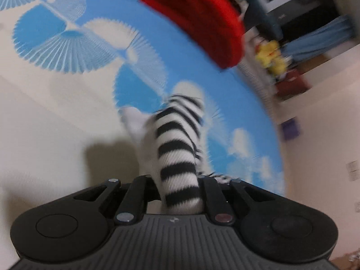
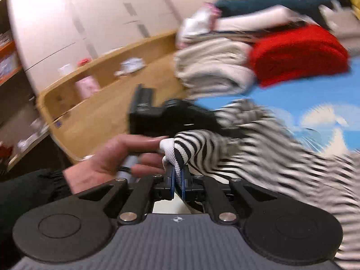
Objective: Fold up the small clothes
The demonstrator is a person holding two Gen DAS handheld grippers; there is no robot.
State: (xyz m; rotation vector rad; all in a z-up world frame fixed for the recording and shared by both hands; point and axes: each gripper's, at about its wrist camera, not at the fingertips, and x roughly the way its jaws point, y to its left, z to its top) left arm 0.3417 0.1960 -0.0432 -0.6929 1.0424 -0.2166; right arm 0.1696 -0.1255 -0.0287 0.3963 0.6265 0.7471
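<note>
Blue-and-white patterned bedding (image 1: 67, 51) fills the left-wrist frame, with a folded red garment (image 1: 198, 20) at upper centre. At lower centre, the striped garment (image 1: 177, 157) is clamped by the left gripper (image 1: 180, 186). Its white edge is pinched at the right-wrist frame's centre by the right gripper (image 2: 177, 177).

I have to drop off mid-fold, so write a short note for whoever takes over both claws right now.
Left claw: shut on the striped garment, which hangs lifted over the blue bedsheet.
Right claw: shut on a white edge of the same garment; the left hand is close beside it.
Done: the garment is gripped at two points; no fold visible yet.
Left: lay it flat, fold it, set it by the stack with the red item and cream towels.
</note>
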